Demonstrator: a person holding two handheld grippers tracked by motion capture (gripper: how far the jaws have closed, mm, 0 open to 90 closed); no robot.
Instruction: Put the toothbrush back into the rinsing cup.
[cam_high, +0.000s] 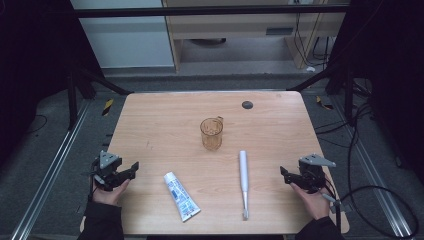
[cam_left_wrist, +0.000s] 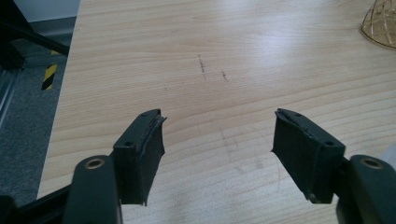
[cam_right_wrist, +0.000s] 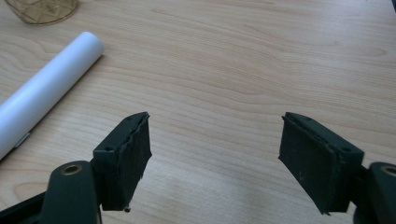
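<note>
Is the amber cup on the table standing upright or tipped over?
Upright. In the high view the amber cup stands on its base on the table, its round open rim facing up and its handle at the side.

Lab: framed wooden table (cam_high: 150, 125), trailing cables (cam_high: 370, 195).

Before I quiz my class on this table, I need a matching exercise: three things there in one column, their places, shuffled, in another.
Things:
1. cup
2. toothpaste tube
3. electric toothbrush

Places:
A. lying near the right gripper
B. upright at the table's middle
C. lying near the left gripper

Pairs: 1-B, 2-C, 3-A
</note>
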